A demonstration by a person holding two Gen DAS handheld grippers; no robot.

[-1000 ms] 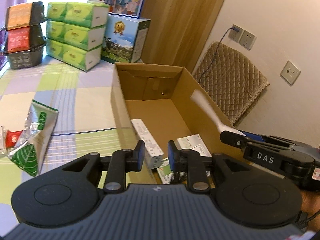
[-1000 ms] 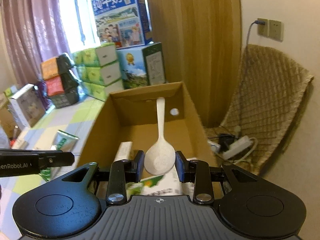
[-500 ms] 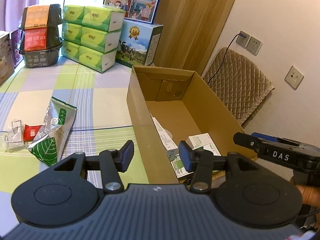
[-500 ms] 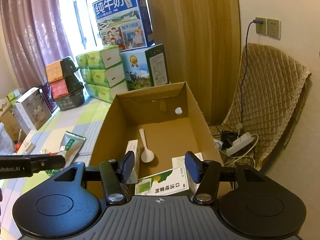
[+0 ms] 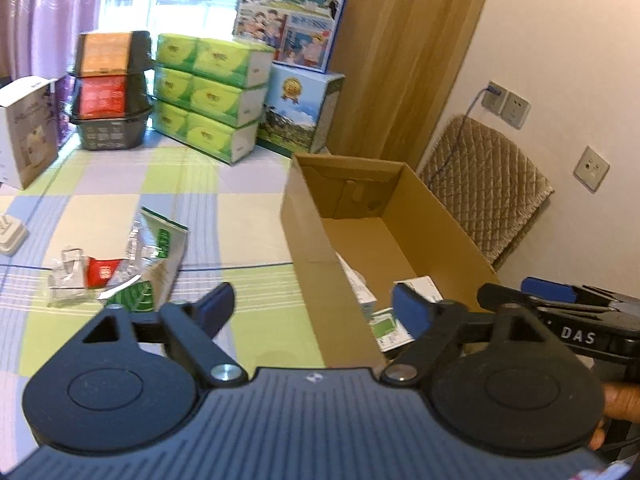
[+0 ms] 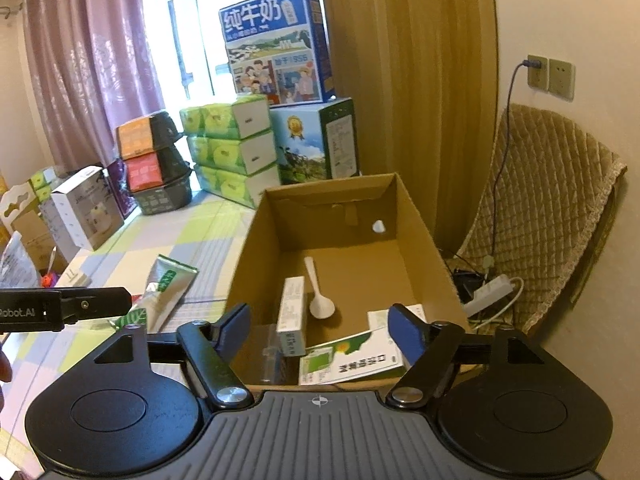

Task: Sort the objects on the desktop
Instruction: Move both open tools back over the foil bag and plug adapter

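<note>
Both my tongs hang spread and empty above the near end of the cardboard box (image 6: 416, 240).

My right tongs (image 6: 318, 334) gape wide over the box, gripping nothing; below them the white spoon (image 6: 320, 300) lies on the box floor, bowl toward me, just beside a narrow white carton (image 6: 292, 312) standing on edge, with a green-and-white flat packet (image 6: 352, 360) leaning at the near wall. My left tongs (image 5: 312, 308) are equally wide apart, straddling the box's left wall (image 5: 320, 248). Out on the checked bench (image 5: 100, 216), well apart from the box, lie a green-and-silver pouch (image 5: 154, 256) and, touching it, a crumpled clear wrapper with a red label (image 5: 80, 276).
</note>
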